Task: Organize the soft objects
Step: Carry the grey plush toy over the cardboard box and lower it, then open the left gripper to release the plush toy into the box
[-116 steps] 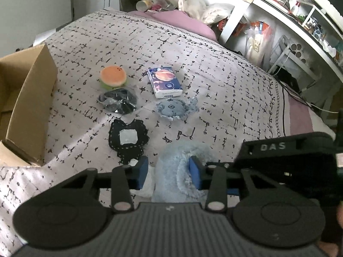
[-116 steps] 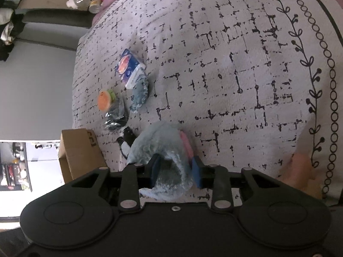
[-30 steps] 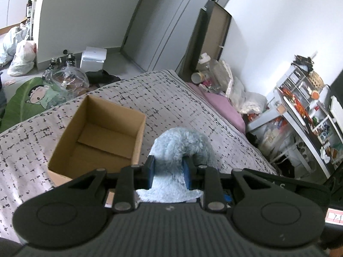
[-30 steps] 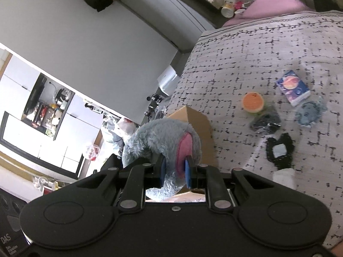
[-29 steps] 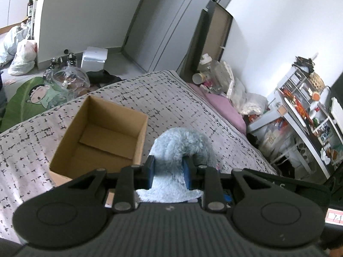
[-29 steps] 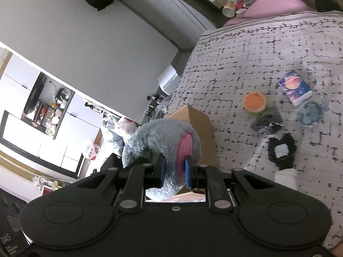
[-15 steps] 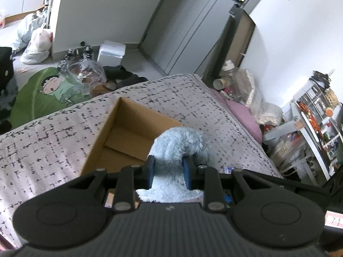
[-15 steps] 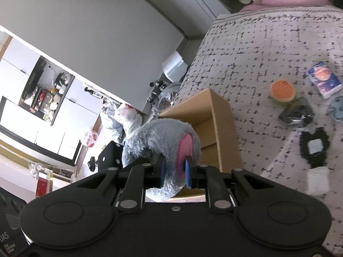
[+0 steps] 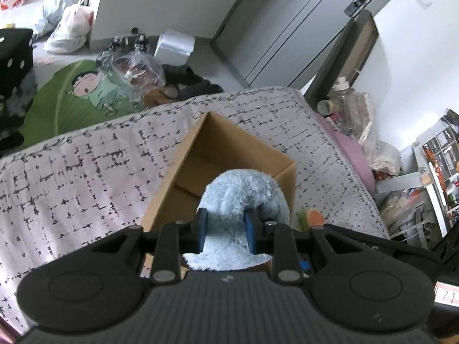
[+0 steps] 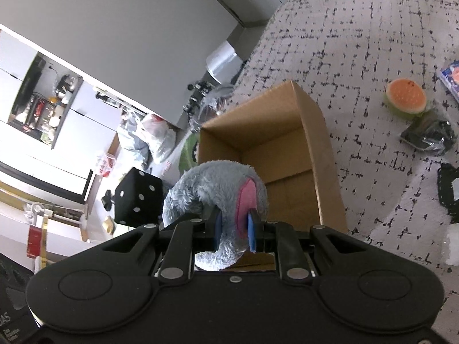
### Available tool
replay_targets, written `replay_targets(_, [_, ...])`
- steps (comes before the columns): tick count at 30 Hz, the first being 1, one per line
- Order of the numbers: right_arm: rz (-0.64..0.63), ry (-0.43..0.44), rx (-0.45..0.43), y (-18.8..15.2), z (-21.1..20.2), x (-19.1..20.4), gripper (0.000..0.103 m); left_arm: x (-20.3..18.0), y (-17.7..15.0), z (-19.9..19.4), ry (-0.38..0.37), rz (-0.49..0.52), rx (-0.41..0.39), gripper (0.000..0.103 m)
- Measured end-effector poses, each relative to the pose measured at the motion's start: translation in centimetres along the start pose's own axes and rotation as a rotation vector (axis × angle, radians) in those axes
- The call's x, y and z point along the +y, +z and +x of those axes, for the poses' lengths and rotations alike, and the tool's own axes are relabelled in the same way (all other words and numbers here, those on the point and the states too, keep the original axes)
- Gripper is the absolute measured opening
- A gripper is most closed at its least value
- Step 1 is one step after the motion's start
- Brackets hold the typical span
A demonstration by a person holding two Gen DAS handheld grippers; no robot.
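Observation:
A light blue plush toy (image 9: pixel 243 195) with a pink ear patch (image 10: pixel 243 200) hangs between both grippers. My left gripper (image 9: pixel 225 229) is shut on its fluffy body. My right gripper (image 10: pixel 233 229) is shut on its ear end. The plush is held in the air over the near edge of an open cardboard box (image 9: pixel 229 149) that stands on the patterned bed cover (image 9: pixel 71 177); the box (image 10: pixel 287 132) looks empty inside. A burger-shaped squishy (image 10: pixel 406 97) lies on the bed to the right of the box.
A dark packet (image 10: pixel 430 136), a black pad (image 10: pixel 449 189) and a blue tissue pack (image 10: pixel 450 77) lie on the bed at the right. Beyond the bed edge are floor clutter, a black dice cushion (image 10: pixel 137 200) and bags (image 9: pixel 66 25).
Both grippers have carried the plush from the bed surface up and leftward to the box; over the last second the box has come closer and now sits directly under the plush.

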State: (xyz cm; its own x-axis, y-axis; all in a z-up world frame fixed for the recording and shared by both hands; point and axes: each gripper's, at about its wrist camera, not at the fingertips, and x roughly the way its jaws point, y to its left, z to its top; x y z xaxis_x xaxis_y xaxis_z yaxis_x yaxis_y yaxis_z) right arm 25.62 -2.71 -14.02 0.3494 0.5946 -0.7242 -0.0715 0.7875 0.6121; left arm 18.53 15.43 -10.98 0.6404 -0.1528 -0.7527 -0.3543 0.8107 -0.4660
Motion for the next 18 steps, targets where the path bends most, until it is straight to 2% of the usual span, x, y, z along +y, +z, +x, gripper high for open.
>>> replay_targets(7, [0.020, -0.047, 0.039, -0.1, 2.0, -0.7, 0.022, 1.7, -0.3, 2.5, 0.008, -0.049, 0.056, 0.026])
replay_targets(12, [0.039, -0.053, 0.021, -0.2, 1.2, -0.9, 0.023, 1.5, -0.3, 3.1, 0.003, -0.066, 0.062, 0.026])
replay_targets(16, [0.024, -0.040, 0.026, -0.2, 0.6, -0.9, 0.024, 1.0, -0.5, 3.2, 0.032, -0.047, 0.053, 0.027])
replay_targets(18, [0.020, -0.032, 0.028, -0.3, 0.2, -0.8, 0.025, 0.7, -0.5, 2.9, 0.056, -0.045, 0.039, 0.030])
